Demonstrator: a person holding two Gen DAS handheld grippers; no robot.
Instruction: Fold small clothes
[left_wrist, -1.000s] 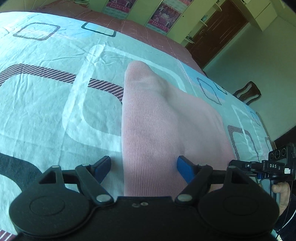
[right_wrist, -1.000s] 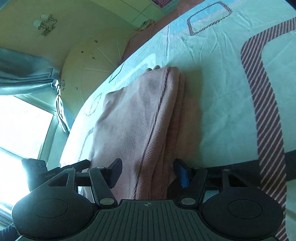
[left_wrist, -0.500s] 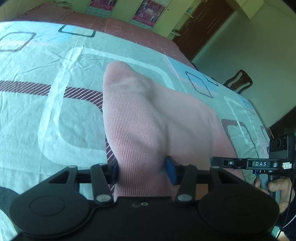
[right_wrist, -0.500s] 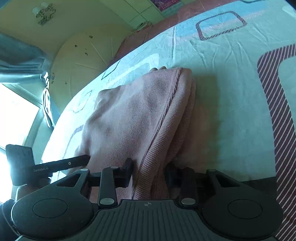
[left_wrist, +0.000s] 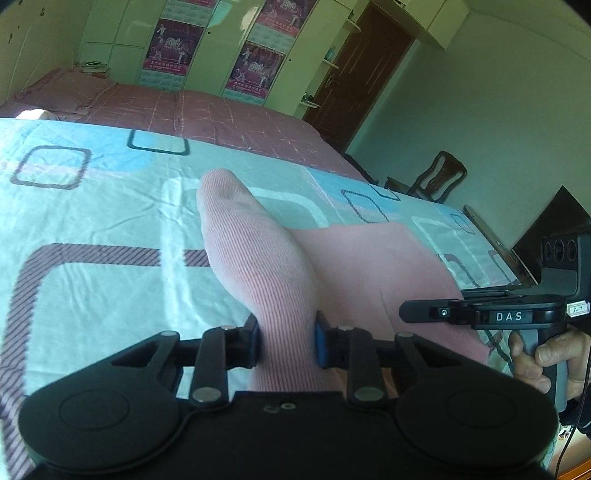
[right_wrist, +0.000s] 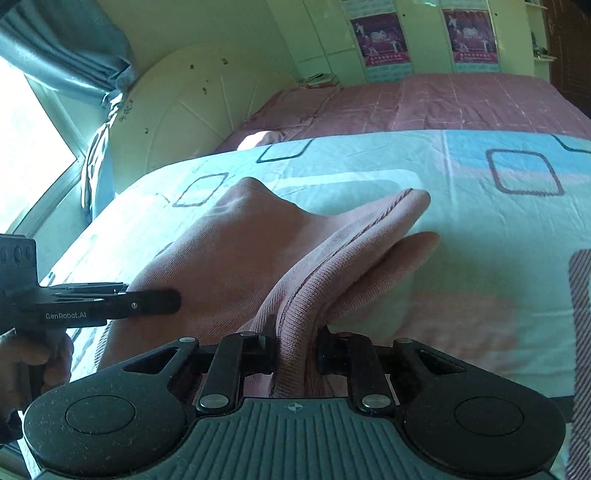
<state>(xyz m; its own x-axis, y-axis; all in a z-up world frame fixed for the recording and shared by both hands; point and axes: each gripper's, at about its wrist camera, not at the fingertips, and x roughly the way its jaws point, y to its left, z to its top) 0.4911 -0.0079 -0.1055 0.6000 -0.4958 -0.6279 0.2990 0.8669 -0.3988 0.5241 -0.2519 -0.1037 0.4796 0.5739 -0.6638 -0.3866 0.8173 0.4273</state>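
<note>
Grip looks firm: left gripper (left_wrist: 287, 341) and right gripper (right_wrist: 297, 345) are each clamped on the pink knit garment (left_wrist: 258, 251), half raised off the patterned bedsheet (left_wrist: 92, 221), so carry both corners level.

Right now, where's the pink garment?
The pink garment is on the patterned bedsheet, its near edge pinched by both grippers: left gripper on one corner, right gripper on the other, seen centre-frame in both wrist views.

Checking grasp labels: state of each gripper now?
Left gripper: closed on the pink garment, pinching a bunched edge.
Right gripper: closed on the pink garment, gripping its seamed edge.
</note>
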